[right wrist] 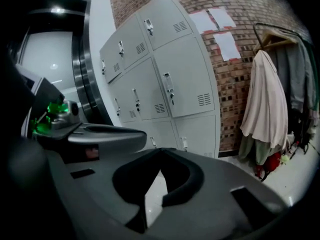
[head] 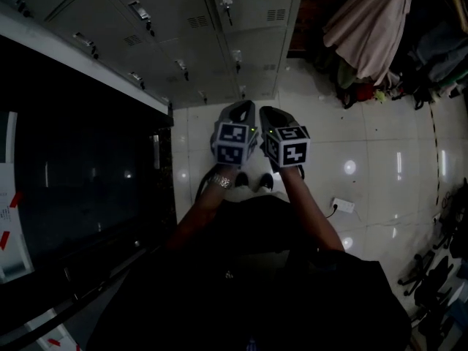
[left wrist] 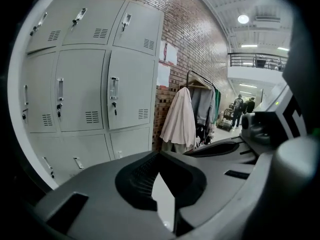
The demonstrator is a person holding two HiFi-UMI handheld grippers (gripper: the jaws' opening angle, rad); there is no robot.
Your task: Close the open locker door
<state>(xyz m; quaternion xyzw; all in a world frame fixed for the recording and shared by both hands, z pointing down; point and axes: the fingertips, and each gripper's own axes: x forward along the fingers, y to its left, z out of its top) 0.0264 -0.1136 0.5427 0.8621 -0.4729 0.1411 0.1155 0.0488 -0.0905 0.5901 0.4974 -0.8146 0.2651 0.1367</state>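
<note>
A bank of grey metal lockers (head: 219,42) stands against the brick wall ahead. In the left gripper view the lockers (left wrist: 95,79) fill the left side, and in the right gripper view the lockers (right wrist: 165,79) are at the middle. Every door I can see lies flush with its frame, and no open door shows. My left gripper (head: 243,107) and right gripper (head: 269,112) are held side by side at chest height, well short of the lockers. The left gripper (left wrist: 159,153) has its tips together with nothing between them. The right gripper (right wrist: 161,151) is the same.
A pale coat (head: 369,20) hangs on a rack right of the lockers, with bags below. A dark glass panel (head: 80,174) runs along my left. A white power strip (head: 342,205) lies on the glossy tiled floor. People (left wrist: 240,104) stand far down the hall.
</note>
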